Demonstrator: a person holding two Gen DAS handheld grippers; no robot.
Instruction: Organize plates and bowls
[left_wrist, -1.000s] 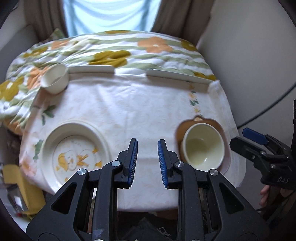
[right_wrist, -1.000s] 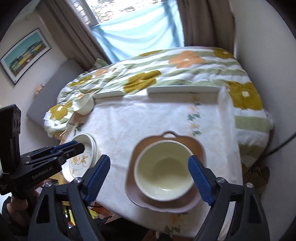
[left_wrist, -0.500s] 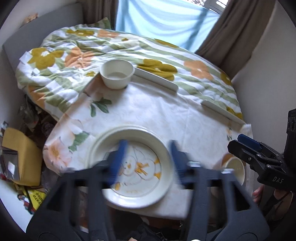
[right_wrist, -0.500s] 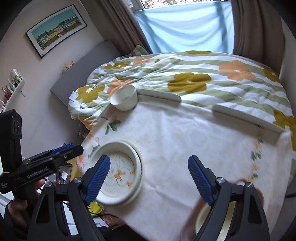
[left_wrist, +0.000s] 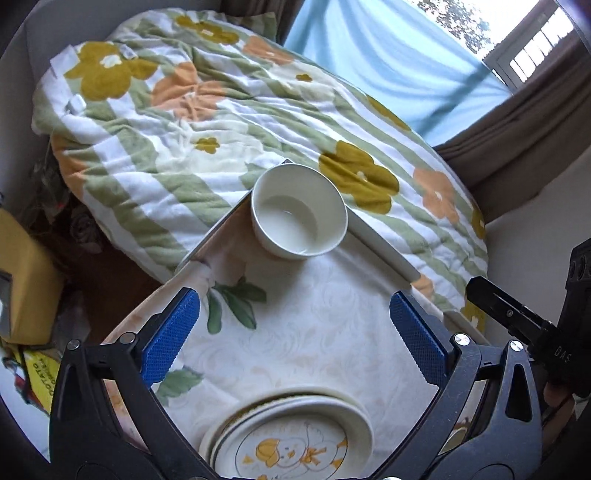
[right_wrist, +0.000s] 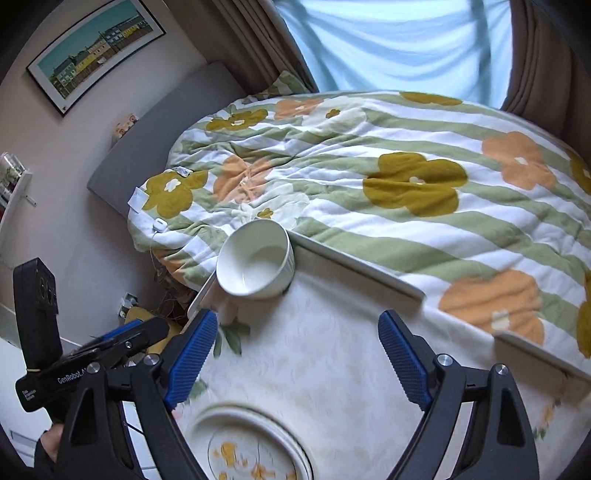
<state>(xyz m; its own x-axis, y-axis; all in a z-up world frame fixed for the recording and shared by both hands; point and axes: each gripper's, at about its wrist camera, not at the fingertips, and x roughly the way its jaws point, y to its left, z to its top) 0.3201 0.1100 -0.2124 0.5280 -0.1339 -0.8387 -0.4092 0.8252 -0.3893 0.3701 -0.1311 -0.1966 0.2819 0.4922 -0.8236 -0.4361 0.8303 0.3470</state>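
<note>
My left claw (left_wrist: 293, 332) is now standing wide and empty, where a second ago its pads were nearly together; that opening is happening while I am swinging it off the near middle of the table and toward the far left corner. My right claw (right_wrist: 293, 362) is also gaping wide, holding nothing, and it is turning the same way, so the brown plate with the cream bowl that sat right between its fingers a second ago is no longer showing in either view. Directly under both claws, at my near edge, the stack of duck-print plates (left_wrist: 295, 439) is lying flat on the white cloth (left_wrist: 314, 325), partly cut off by the frame. Straight ahead of both claws, well beyond the fingertips, the small white bowl (left_wrist: 299, 212) is sitting upright against the raised corner rim of the table (left_wrist: 384, 243), with the flowered quilt (left_wrist: 207, 122) bunched behind it. My reading: both claws are lining up on that stray bowl, and the left one, already spread, is looking like the one to take it. Nothing is being gripped yet. The bowl is crowding the rim, so I am expecting a tight approach on its far side, and a nudge could tip it toward the quilt.
</note>
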